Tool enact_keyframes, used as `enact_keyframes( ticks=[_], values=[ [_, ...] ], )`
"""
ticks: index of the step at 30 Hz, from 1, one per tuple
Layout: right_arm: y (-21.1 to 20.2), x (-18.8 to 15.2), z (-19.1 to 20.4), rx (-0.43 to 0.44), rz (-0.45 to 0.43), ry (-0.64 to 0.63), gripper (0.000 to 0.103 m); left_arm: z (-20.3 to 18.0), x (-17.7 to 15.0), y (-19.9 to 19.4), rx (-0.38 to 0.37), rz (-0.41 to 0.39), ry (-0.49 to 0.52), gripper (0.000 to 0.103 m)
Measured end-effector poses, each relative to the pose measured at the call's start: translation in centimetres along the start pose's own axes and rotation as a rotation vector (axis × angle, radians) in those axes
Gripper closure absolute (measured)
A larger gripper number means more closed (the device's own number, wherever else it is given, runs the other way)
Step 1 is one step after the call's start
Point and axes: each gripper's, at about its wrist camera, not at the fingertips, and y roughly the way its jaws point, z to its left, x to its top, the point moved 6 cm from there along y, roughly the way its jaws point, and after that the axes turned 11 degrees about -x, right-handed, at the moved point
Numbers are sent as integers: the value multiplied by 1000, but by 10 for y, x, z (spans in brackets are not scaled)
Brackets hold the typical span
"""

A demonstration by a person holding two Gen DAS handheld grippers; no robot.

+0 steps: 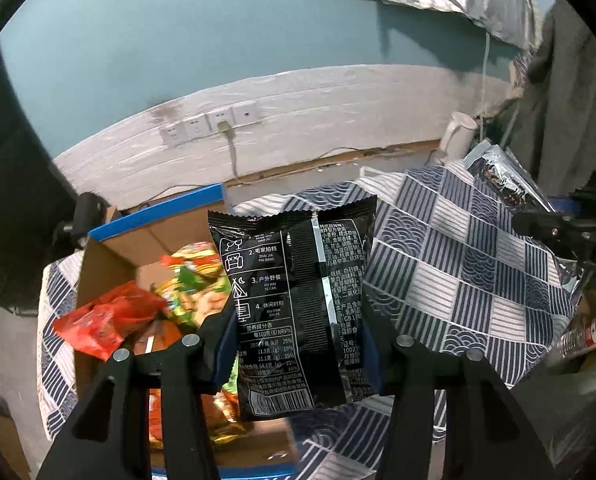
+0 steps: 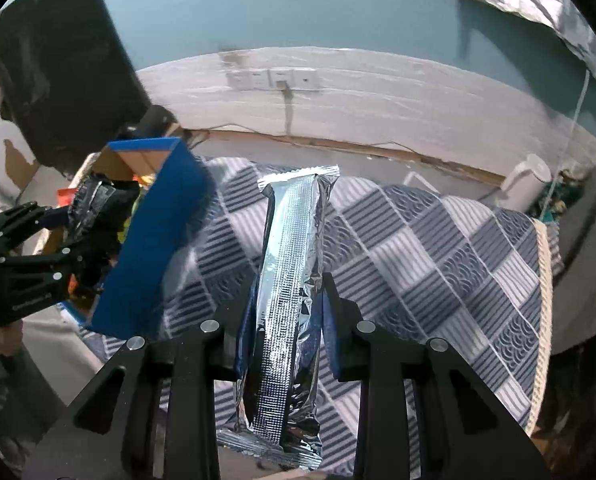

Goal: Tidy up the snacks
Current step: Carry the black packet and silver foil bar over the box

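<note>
The left gripper (image 1: 298,344) pinches a black packet (image 1: 298,304), the right gripper (image 2: 286,320) a silver packet (image 2: 290,300); carry both over the box (image 1: 110,256), then spread the jaws low.

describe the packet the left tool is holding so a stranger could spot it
Find the blue-edged cardboard box of bright snacks on the checked cloth. Beside it the left tool grips a black packet. Only this one shows white printed text and a barcode.
</note>
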Motion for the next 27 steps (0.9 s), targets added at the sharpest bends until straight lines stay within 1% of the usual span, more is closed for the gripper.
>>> enact_keyframes(
  ticks=[9,13,20,27],
  values=[
    [5,29,67,66,-2,-59,75,60,-15,-28,48,-27,-89,50],
    [9,42,100,86,-1,-94,75,90,-24,-37,62,-33,-148,50],
    [22,56,146,118,17,-133,75,131,-43,-46,86,-37,-221,50],
    [40,64,193,142,44,-183,75,160,-59,-46,121,-22,-257,50]
  ],
)
